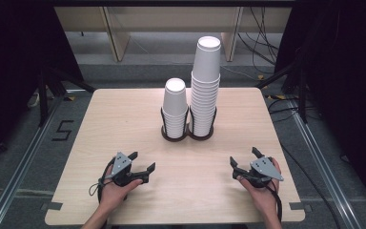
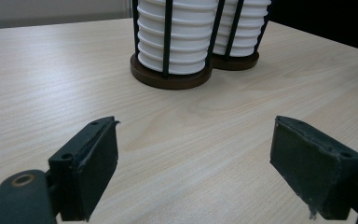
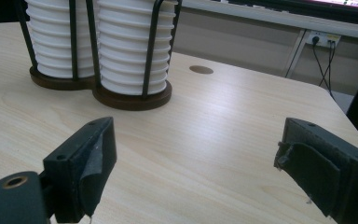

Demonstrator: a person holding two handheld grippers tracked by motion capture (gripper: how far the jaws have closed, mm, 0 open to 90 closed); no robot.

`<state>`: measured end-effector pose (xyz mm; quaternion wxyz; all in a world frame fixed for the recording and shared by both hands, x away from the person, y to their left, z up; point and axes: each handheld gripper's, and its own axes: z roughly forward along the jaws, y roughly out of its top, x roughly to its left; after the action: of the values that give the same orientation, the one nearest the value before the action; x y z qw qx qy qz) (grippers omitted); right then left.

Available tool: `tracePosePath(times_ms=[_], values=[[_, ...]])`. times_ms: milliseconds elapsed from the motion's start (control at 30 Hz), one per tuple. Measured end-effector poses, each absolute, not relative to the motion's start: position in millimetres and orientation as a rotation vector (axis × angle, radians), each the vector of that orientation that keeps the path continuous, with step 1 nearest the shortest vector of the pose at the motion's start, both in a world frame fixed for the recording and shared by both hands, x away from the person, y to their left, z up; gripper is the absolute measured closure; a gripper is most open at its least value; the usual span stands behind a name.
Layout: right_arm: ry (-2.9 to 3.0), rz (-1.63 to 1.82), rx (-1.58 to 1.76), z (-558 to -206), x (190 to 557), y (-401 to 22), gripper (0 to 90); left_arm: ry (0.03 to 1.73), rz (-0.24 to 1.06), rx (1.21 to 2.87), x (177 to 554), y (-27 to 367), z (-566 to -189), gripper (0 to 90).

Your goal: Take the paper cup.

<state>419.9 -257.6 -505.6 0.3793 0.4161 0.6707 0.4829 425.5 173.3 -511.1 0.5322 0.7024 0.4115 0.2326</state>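
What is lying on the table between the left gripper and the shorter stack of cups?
Nothing: between the left gripper and the shorter cup stack there is bare table, as the high view shows.

Two stacks of white paper cups are seen upside down in a dark double wire holder (image 1: 187, 135) with round brown bases. The shorter stack (image 1: 175, 107) is set ahead of the left gripper's fingers (image 2: 91, 158), well apart from them. The taller stack (image 1: 205, 86) is placed just beside it, ahead of the right gripper's fingers (image 3: 86, 163).

A black "5" (image 1: 63, 130) — on the floor (image 1: 24, 119)
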Motion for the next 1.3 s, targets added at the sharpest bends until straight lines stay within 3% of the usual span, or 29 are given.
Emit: tracePosePath(times_ms=[700,1300], values=[[1.715,1.194,1.099,-506,418,-251,9.3,0.959,0.551,1.684,424,169,-511,9.4],[1.690,1.283,1.052,-472,425,-241,8.9,0.788,0.577,1.682,441,142,-454,7.8]])
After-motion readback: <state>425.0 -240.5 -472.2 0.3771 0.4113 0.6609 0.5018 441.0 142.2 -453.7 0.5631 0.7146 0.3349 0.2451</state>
